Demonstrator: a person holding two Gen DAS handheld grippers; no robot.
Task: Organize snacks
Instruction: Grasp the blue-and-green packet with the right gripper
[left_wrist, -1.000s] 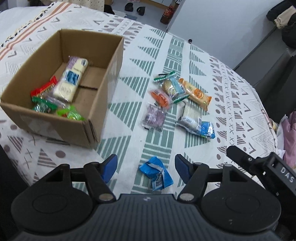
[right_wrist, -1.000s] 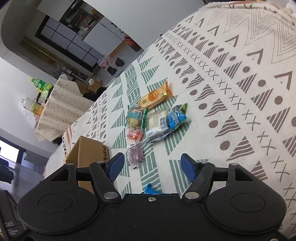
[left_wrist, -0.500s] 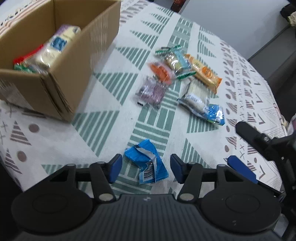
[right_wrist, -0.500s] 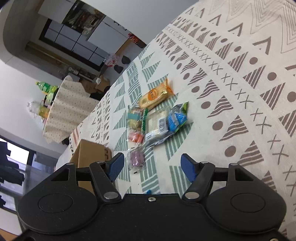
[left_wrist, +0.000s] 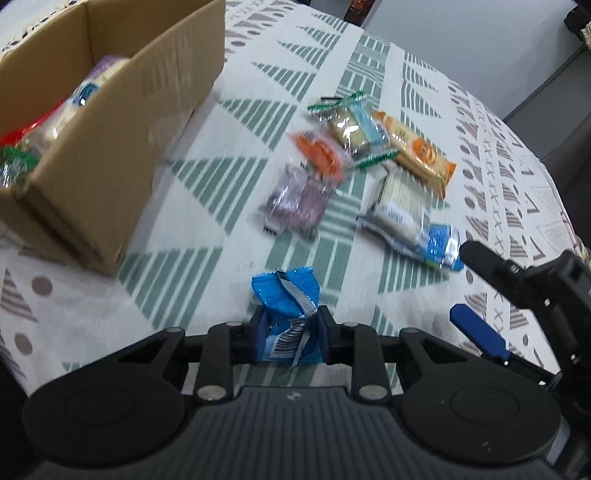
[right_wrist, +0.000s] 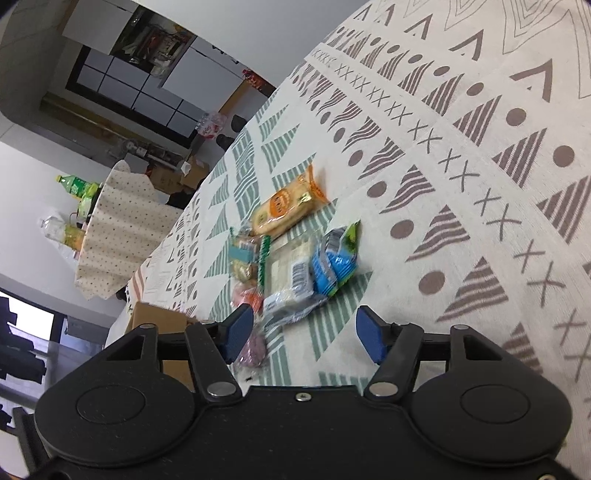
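Note:
My left gripper (left_wrist: 289, 339) is shut on a blue snack packet (left_wrist: 286, 302), which stands squeezed between the pads just over the tablecloth. A cardboard box (left_wrist: 110, 147) with several wrapped snacks inside sits to the upper left. Beyond the packet lies a loose pile: a purple packet (left_wrist: 297, 199), an orange one (left_wrist: 319, 153), a long orange biscuit pack (left_wrist: 415, 151) and a white-and-blue pack (left_wrist: 410, 225). In the right wrist view my right gripper (right_wrist: 304, 334) stands open just short of the same pile, with the white-and-blue pack (right_wrist: 314, 273) nearest it.
The table carries a patterned white, green and grey cloth (left_wrist: 184, 266). The right gripper's body and one blue finger (left_wrist: 480, 338) show at the right of the left wrist view. A second cloth-covered table (right_wrist: 118, 221) with bottles stands in the background.
My left gripper has moved forward and closed on the blue packet, which lay flat and now stands pinched upright. The right gripper has drifted closer to the pile, still open.

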